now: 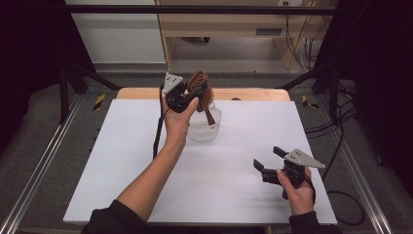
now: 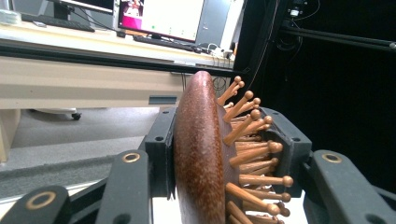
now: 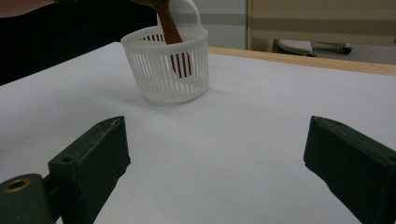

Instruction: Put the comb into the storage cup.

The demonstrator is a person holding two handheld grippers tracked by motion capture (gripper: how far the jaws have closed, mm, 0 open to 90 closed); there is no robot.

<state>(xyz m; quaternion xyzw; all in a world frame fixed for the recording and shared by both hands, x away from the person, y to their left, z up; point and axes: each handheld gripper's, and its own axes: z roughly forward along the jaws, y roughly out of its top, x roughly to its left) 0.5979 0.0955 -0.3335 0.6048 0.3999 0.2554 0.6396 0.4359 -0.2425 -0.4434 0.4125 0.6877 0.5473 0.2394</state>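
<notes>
A brown wooden hairbrush (image 1: 202, 92) with peg bristles is held head-up above a small white slotted basket (image 1: 204, 127) at the back middle of the table. Its handle (image 3: 173, 35) dips into the basket (image 3: 170, 70). My left gripper (image 1: 191, 96) is shut on the brush head; in the left gripper view the black jaws clamp the smooth back and the bristle side of the hairbrush (image 2: 201, 154). My right gripper (image 1: 269, 159) rests low at the front right, held in a hand, jaws wide apart with nothing between them (image 3: 215, 154).
A white board (image 1: 146, 161) covers the table, with a wooden edge (image 1: 253, 94) at the back. Black frame rails and cables run along both sides. A desk with a monitor (image 2: 159, 18) stands beyond the table.
</notes>
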